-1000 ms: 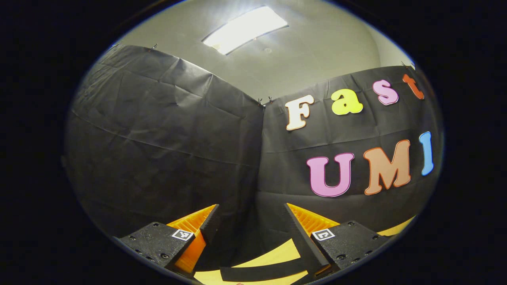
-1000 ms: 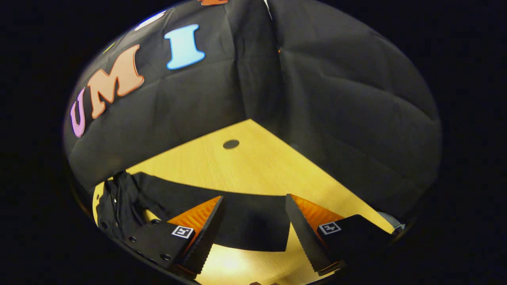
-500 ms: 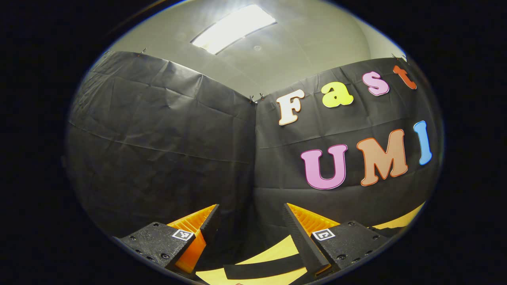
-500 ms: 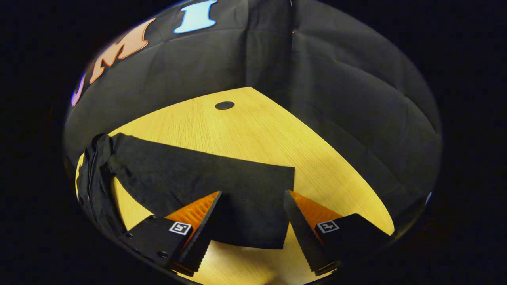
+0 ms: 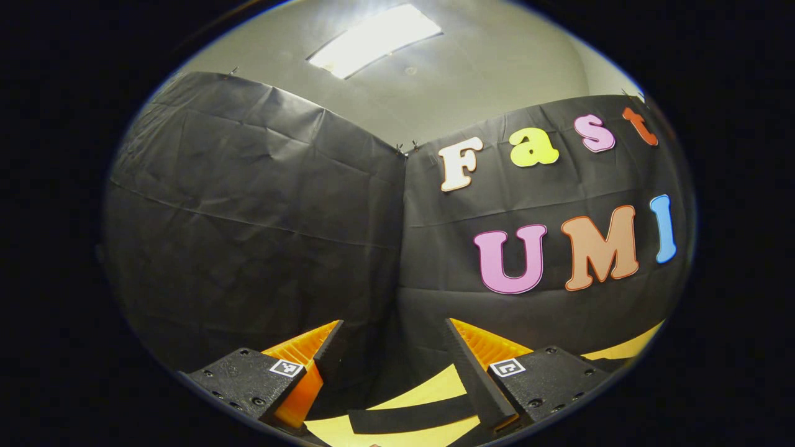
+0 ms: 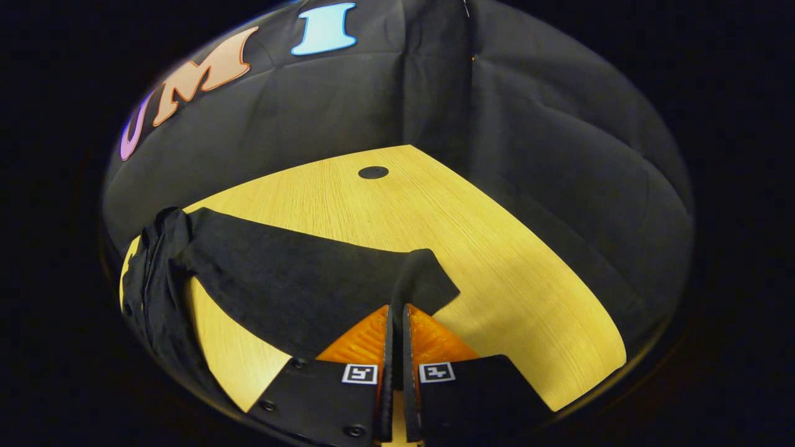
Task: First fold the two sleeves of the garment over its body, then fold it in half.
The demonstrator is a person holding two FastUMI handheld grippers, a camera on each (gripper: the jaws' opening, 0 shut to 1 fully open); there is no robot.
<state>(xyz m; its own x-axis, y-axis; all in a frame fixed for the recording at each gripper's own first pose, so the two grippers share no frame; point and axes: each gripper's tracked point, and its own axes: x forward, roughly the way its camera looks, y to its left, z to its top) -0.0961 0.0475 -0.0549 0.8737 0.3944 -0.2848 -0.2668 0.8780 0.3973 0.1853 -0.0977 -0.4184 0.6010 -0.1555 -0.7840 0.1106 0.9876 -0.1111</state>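
Since half a second earlier, the right tool (image 6: 395,310) had clenched: its fingers, spread then, now met on the sleeve (image 6: 323,279) near the cuff, the cloth puckered at the tips, low centre of the right gripper view. We noted the black garment (image 6: 155,279) bunched at the left edge, its sleeve running across the wooden surface (image 6: 497,248) toward the tool. Left tool (image 5: 392,341) stayed released, fingers apart, aimed at the booth wall, with a dark strip of the sleeve (image 5: 410,419) lying below them.
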